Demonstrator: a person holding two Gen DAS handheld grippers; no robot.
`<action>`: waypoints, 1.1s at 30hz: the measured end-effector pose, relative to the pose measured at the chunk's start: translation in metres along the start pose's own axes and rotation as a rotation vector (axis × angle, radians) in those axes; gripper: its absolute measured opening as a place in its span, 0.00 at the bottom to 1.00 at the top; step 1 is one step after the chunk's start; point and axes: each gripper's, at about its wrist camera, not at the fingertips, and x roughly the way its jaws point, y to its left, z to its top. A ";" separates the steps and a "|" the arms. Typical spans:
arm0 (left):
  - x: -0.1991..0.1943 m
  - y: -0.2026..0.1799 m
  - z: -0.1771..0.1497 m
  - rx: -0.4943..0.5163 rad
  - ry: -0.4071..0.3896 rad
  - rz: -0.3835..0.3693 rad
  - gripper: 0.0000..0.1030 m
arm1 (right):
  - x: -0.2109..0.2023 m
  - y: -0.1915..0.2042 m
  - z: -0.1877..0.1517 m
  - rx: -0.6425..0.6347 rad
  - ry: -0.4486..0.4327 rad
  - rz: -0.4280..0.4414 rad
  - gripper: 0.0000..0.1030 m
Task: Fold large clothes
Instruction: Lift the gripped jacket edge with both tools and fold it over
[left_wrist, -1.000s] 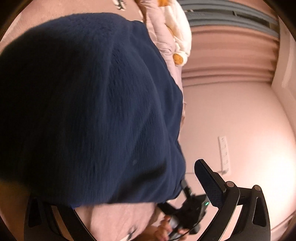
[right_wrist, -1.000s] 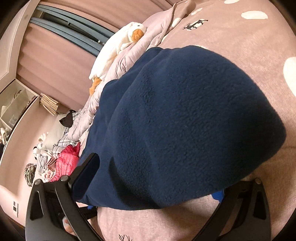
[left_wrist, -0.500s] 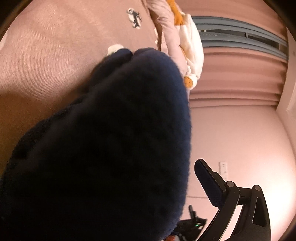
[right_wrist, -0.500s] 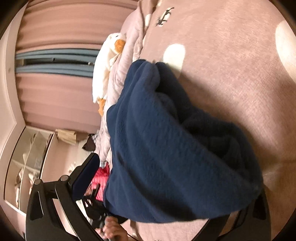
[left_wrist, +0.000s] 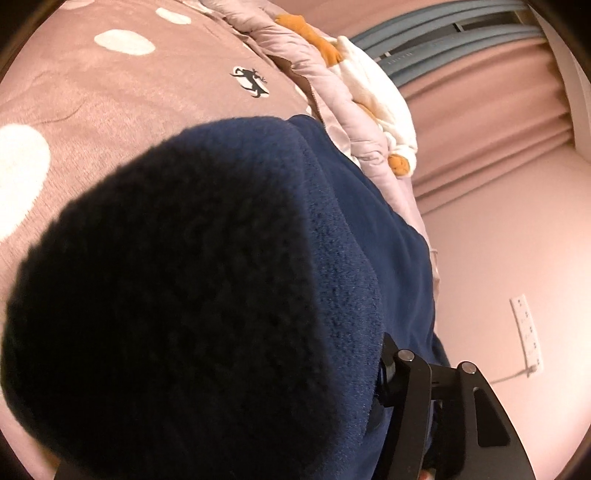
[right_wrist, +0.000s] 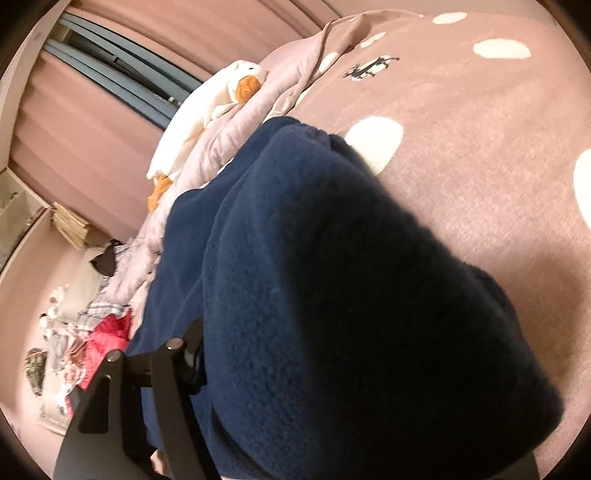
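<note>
One navy fleece garment (left_wrist: 207, 295) lies bunched on the pink spotted bed (left_wrist: 92, 96), bulging over both lenses. Looks soft, thick and floppy, probably light; best pinched at an edge or hem. Left gripper (left_wrist: 295, 424) and right gripper (right_wrist: 295, 406): jaws closing, fleece between them, but whether they're clamped I cannot tell. One plush duck (right_wrist: 207, 110).
</note>
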 end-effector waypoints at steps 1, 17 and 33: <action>-0.003 -0.001 0.001 0.009 -0.005 0.006 0.59 | -0.001 -0.001 0.000 0.005 0.008 0.018 0.62; -0.020 0.031 0.027 0.031 -0.046 0.074 0.66 | 0.015 0.021 -0.010 -0.083 0.162 0.100 0.66; -0.029 0.025 0.017 0.039 -0.160 0.110 0.81 | 0.006 -0.005 0.001 0.050 0.196 0.126 0.66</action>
